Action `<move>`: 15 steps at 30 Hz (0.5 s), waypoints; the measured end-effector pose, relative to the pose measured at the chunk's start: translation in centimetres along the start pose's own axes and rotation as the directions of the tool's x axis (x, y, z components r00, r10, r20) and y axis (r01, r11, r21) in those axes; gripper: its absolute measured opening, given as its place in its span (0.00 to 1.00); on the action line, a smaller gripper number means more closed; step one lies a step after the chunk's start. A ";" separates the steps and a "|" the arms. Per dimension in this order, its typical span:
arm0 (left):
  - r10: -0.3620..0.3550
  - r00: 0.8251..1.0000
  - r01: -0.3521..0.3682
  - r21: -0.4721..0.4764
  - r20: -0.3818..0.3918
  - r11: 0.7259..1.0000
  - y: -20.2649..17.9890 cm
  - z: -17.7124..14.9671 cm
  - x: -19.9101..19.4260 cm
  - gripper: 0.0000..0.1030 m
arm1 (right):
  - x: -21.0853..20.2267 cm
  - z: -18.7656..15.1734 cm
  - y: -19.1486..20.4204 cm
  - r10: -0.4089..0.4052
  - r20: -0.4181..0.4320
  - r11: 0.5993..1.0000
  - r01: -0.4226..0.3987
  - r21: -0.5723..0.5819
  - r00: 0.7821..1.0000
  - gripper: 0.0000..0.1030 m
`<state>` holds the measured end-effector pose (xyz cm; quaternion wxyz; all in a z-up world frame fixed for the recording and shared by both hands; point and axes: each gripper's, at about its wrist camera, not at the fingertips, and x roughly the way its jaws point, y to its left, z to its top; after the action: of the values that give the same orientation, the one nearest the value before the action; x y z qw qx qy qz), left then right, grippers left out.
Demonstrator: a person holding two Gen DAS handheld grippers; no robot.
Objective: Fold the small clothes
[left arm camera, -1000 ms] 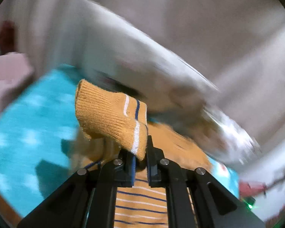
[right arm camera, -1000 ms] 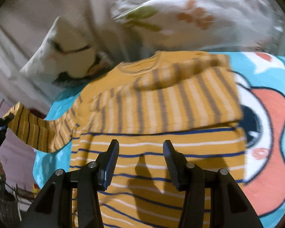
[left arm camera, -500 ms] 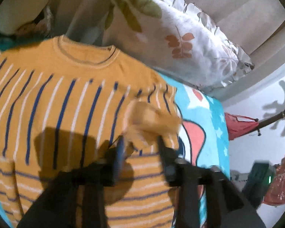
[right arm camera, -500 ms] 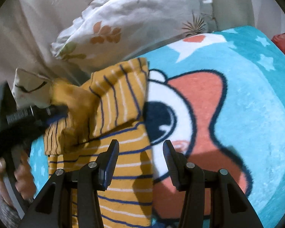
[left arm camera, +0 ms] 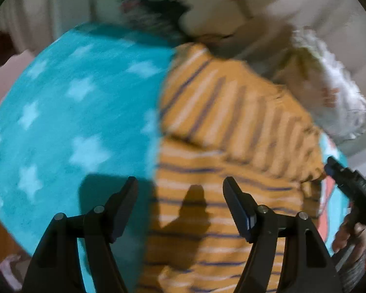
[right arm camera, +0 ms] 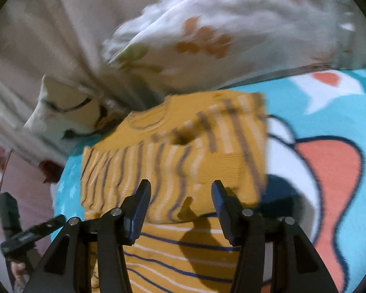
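A small mustard-yellow sweater (left arm camera: 231, 151) with blue and white stripes lies on a teal blanket (left arm camera: 73, 112). Both sleeves are folded across its chest; it also shows in the right wrist view (right arm camera: 178, 161). My left gripper (left arm camera: 180, 193) is open and empty, above the sweater's left edge. My right gripper (right arm camera: 180, 193) is open and empty, above the sweater's middle, just below the folded sleeves. The right gripper also appears at the right edge of the left wrist view (left arm camera: 353, 193), and the left gripper at the lower left of the right wrist view (right arm camera: 34, 232).
A white pillow (right arm camera: 231, 36) with orange leaves lies behind the sweater. A plush toy (right arm camera: 63, 112) lies to the left of it. The blanket carries a cartoon face (right arm camera: 324, 171) to the sweater's right. Beige cloth (right arm camera: 48, 24) hangs behind.
My left gripper carried the left sleeve over the chest, let it go, and pulled back to the left. My right gripper swung back over the sweater's middle.
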<state>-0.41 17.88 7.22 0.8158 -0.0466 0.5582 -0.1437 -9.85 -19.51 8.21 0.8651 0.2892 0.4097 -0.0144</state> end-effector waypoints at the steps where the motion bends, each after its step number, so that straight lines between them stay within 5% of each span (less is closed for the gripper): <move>1: 0.010 1.000 -0.010 -0.021 -0.015 1.000 1.1 -0.5 0.3 0.68 | 0.7 -0.2 0.3 0.003 -0.022 1.000 -0.003 -0.016 1.000 0.55; 5: 0.009 0.998 -0.013 -0.066 -0.057 0.998 3.6 -1.8 1.2 0.68 | 4.0 -0.3 0.2 -0.085 -0.090 0.994 0.078 -0.081 0.992 0.55; 7: 0.001 0.998 -0.005 -0.068 -0.060 0.998 3.7 -2.0 1.4 0.68 | 5.0 0.2 -1.1 -0.157 -0.106 0.987 0.151 -0.060 0.982 0.38; 15: -0.047 0.998 0.048 0.023 -0.029 0.999 1.9 -0.2 1.3 0.68 | 0.4 2.4 -1.8 -0.143 0.038 0.989 0.141 0.051 0.989 0.38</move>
<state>0.24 19.35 5.50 0.8046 -0.0481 0.5668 -0.1704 -8.41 -22.14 8.24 0.8629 0.2797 0.4109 -0.0917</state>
